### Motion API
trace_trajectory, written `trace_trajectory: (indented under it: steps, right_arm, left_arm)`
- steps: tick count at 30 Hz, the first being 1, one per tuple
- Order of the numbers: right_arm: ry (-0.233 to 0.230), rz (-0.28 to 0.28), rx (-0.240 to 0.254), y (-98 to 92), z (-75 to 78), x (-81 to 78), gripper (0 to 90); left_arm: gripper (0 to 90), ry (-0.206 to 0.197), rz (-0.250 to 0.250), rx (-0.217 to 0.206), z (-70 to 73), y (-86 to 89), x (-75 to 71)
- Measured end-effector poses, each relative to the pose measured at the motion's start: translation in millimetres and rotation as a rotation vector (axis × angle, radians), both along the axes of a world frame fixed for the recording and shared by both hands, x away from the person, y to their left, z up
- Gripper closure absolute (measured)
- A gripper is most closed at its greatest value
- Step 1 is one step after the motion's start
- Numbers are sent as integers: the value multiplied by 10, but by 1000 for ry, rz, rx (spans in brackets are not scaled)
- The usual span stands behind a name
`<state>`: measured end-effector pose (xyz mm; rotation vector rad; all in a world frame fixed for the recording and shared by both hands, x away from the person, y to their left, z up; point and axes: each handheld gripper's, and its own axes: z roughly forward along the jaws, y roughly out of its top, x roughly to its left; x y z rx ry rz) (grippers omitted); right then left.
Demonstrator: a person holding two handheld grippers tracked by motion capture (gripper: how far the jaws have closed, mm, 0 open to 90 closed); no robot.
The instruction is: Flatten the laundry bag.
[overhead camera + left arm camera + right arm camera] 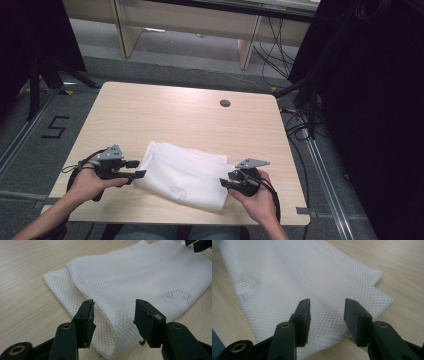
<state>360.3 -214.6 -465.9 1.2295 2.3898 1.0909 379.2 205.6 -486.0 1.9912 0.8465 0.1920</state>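
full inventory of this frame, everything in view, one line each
mesh bag: 1, white, folded flat on the near half of the table, between the two grippers
table: 1, light wood, centre of the high view
cable hole: 1, dark, far right part of the tabletop
floor marking 5: 1, black, on the floor left of the table
left gripper: 1, black, at the bag's left edge, jaws open
right gripper: 1, black, at the bag's right edge, jaws open
hands: 2, one on each gripper
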Motion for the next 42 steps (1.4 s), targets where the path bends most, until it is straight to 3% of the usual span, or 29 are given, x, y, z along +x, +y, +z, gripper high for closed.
trace_trajectory:
  steps: [1, 3, 4, 5, 6, 7, 11, 14, 15, 16, 17, 18, 19, 21, 22, 24, 26, 28, 29, 30, 36, 42]
  right_arm:
    - [40, 9, -18, -5, 26, -5, 572]
    - [52, 12, -13, 22, 30, 3, 569]
    - [32, 20, -19, 27, 19, 15, 569]
    - [47, 18, -17, 42, 28, 14, 569]
    - [-5, 17, -16, 65, -12, 29, 587]
    - [44, 30, -43, 64, 41, 8, 607]
    - [48, 49, -50, 175, 113, -81, 753]
    - [61, 87, -124, 281, 170, -148, 842]
    - [61, 93, -135, 306, 171, -157, 863]
    - [97, 99, -140, 329, 201, -182, 889]
    - [93, 107, -144, 349, 193, -187, 900]
    - [118, 106, -139, 377, 205, -210, 900]
    - [105, 128, -152, 394, 196, -211, 900]
    - [152, 146, -151, 461, 201, -255, 900]
    - [161, 132, -147, 497, 180, -272, 900]
    - [219, 183, -156, 539, 186, -301, 900]
    - [236, 211, -177, 586, 129, -305, 900]
    - [272, 217, -207, 622, 68, -306, 900]
    - [287, 217, -222, 633, 33, -294, 900]
    - [297, 212, -222, 640, 13, -288, 900]
    - [319, 176, -247, 640, -81, -191, 900]
    - [309, 165, -265, 639, -151, -53, 900]
  left_arm:
    - [508, -9, -1, 2, -6, -11, -6]
    - [538, -8, -12, 6, -8, -39, -25]
    - [551, -13, -15, 19, -4, -47, -35]
    - [565, -18, -21, 24, 2, -54, -43]
    - [598, -13, -30, 29, 20, -64, -74]
    - [618, -10, -42, 18, 27, -72, -82]
    - [677, -40, -73, 32, 89, -72, -141]
    - [718, -80, -60, 19, 132, -36, -164]
    - [731, -74, -41, 13, 158, -26, -183]
    - [743, -102, -46, 11, 183, -11, -185]
    - [756, -106, -30, 6, 209, -10, -212]
    - [779, -117, -41, 1, 238, -11, -230]
    - [803, -113, -64, -12, 263, -26, -246]
    - [835, -87, -107, -20, 279, -99, -299]
    - [851, -82, -146, -6, 270, -157, -320]
    - [854, -71, -207, 37, 210, -301, -364]
    - [851, -40, -220, 116, 127, -450, -411]
    - [852, -52, -252, 231, 56, -571, -411]
    - [852, -52, -252, 231, 56, -571, -411]
    - [853, -61, -259, 273, 48, -593, -399]
    - [879, -22, -176, 280, 26, -622, -272]
    - [882, 26, -144, 259, -10, -552, -162]
